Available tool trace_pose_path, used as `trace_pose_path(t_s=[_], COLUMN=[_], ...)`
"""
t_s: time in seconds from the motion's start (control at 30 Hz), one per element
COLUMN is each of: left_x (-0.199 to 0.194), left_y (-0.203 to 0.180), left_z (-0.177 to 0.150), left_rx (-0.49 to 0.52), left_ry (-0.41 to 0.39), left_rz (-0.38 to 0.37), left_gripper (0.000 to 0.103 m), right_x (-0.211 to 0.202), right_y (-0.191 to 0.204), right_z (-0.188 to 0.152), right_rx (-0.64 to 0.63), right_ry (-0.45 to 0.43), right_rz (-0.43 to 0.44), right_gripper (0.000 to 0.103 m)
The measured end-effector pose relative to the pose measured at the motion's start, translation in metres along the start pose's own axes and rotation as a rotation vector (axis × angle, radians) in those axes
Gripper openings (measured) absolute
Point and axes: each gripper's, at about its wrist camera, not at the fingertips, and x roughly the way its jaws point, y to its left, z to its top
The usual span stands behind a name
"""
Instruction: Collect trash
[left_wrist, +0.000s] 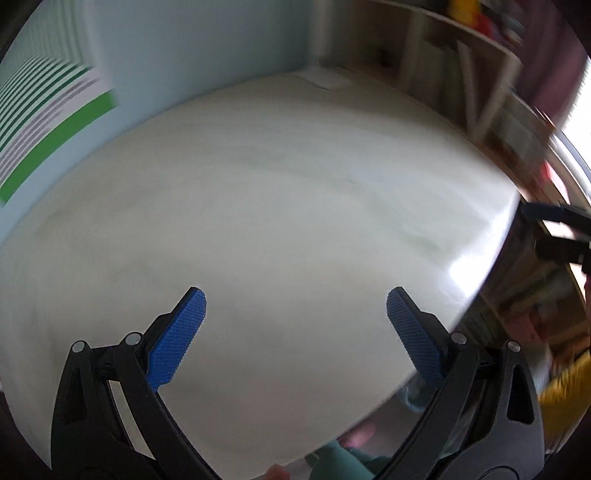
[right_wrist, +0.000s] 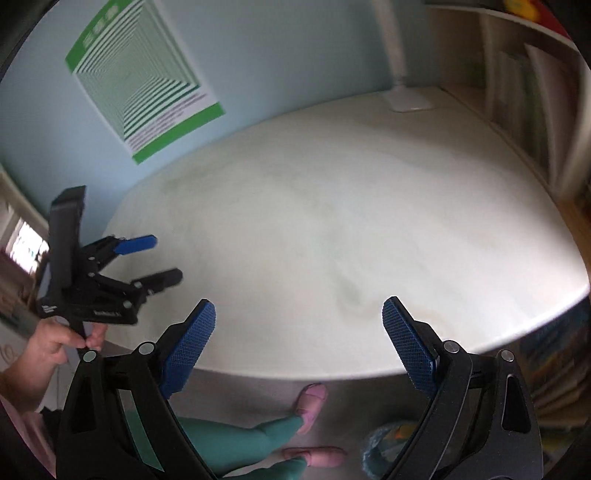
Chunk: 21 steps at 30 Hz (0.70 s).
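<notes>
Both grippers, left gripper and right gripper, are wide open and hold nothing. They hang over the bare white tabletop, probably ready to grab trash.

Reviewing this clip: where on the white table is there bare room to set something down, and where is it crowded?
Nearly the whole white table is bare, from the front edge back to the blue wall. Only the lamp base takes the far right corner beside the shelves. Both open grippers, left and right, hang over the near edge.
</notes>
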Motion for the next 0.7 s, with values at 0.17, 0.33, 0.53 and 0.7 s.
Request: trace_pose_path(t_s=[0.17,0.33,0.53,0.7], left_x=[-0.006,-0.007,-0.01,-0.018], left_y=[0.049,0.089,0.131,0.15], left_z=[-0.003,-0.004,-0.009,-0.021], left_rx=[-0.137,-0.228,-0.337,-0.404], left_ry=[-0.035,-0.026,-0.06,-0.067], left_rz=[0.07,0.124,0.172,0.26], left_gripper=[0.096,0.096,0.096,0.096], right_x=[0.04,0.073,0.102,0.119], right_y=[0.037,0.062,0.093,0.115], right_z=[0.035,0.063,0.083,0.098], right_rx=[-0.103,-0.138,-0.222,-0.316], right_ry=[0.014,0.039,0.016,0.012], right_rz=[0.027,0.065,-0.016,-0.055], right_gripper=[0.091,0.091,0.091,0.091])
